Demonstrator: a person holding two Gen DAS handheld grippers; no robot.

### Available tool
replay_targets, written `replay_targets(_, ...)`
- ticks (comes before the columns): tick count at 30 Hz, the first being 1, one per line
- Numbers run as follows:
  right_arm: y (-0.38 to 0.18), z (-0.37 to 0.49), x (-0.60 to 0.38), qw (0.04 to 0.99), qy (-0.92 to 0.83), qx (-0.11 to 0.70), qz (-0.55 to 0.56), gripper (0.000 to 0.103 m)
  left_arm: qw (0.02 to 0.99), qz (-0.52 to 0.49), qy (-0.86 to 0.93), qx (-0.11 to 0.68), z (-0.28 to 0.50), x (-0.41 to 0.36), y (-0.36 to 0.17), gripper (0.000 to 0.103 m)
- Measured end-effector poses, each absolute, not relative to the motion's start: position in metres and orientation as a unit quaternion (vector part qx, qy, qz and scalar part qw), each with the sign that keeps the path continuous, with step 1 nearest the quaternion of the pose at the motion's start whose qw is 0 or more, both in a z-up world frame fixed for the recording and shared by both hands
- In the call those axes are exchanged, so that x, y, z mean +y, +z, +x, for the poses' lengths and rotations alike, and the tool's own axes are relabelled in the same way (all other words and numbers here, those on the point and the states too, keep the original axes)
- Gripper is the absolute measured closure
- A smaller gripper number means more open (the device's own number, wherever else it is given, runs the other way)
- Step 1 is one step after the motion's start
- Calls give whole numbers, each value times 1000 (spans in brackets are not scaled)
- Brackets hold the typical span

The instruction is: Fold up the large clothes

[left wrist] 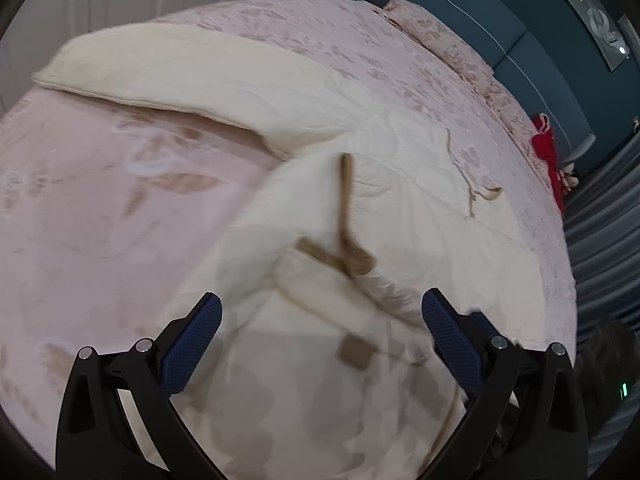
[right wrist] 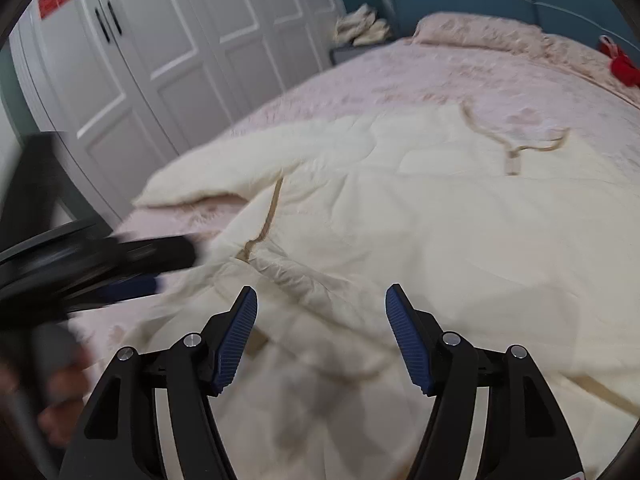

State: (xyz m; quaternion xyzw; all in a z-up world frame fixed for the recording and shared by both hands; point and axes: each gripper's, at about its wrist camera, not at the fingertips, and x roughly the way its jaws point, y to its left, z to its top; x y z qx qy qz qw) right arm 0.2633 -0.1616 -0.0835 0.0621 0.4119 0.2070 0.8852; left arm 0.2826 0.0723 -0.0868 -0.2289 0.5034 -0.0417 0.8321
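Note:
A large cream padded garment [left wrist: 280, 92] lies spread on the bed, one sleeve stretched to the upper left in the left wrist view. Brown trim [left wrist: 346, 200] runs along its bunched near part, and a thin tan cord [left wrist: 472, 184] lies on it to the right. My left gripper [left wrist: 322, 320] hangs open over the bunched fabric, its pads clear of it. In the right wrist view the garment [right wrist: 400, 220] fills the middle and my right gripper [right wrist: 320, 300] stands open above its near folds. The blurred left gripper [right wrist: 160, 268] shows at the left, beside the garment's edge.
The pink patterned bedspread [left wrist: 100, 220] lies under everything. A red item [right wrist: 622, 66] lies by the pillows [left wrist: 440, 40] and blue headboard [left wrist: 480, 20]. White wardrobe doors [right wrist: 180, 40] stand past the bed, with a cream pile [right wrist: 364, 24] on a bedside stand. A person's hand [right wrist: 60, 392] is at lower left.

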Motion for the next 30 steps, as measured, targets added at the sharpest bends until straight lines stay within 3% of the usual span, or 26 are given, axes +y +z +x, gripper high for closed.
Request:
replay_targets(6, -75, 225, -280, 899, 75, 396, 171, 38, 810, -238, -67, 531, 307, 36, -109, 11)
replay_targets(9, -81, 219, -362, 889, -25, 389, 242, 38, 816, -219, -56, 532, 315, 24, -110, 29)
replay_targets(10, -85, 219, -381, 884, -43, 383, 264, 38, 820, -212, -44, 530, 317, 23, -109, 39)
replay_targets(12, -91, 223, -417, 872, -71, 370, 312, 44, 823, -204, -24, 530, 321, 23, -107, 55)
replay_targets(14, -100, 234, -439, 858, -77, 369, 350, 54, 824, -196, -6, 532, 325, 27, -106, 79)
replay_targets(15, -104, 236, -445, 854, -76, 369, 360, 58, 824, -195, -5, 532, 327, 29, -106, 83)
replay_targets(17, -113, 249, -446, 844, -76, 376, 374, 80, 828, -186, -7, 529, 331, 32, -102, 92)
replay_targets(19, -112, 257, -446, 845, -81, 375, 374, 95, 830, -190, -8, 524, 331, 36, -95, 92)
replay_targets(22, -89, 251, -437, 872, -69, 329, 357, 95, 831, -210, -10, 516, 320, 41, -83, 90)
replay_targets(24, -78, 250, -430, 884, -70, 322, 331, 95, 831, -221, -8, 511, 313, 43, -80, 83)
replay_targets(26, -79, 255, -429, 885, -69, 335, 315, 95, 823, -239, -8, 515, 310, 44, -86, 60)
replay_targets(27, -81, 258, -430, 884, -71, 341, 312, 96, 820, -244, -5, 517, 310, 43, -87, 57)
replay_targets(30, -89, 256, -433, 879, -77, 353, 312, 95, 820, -260, 9, 509, 302, 45, -82, 56)
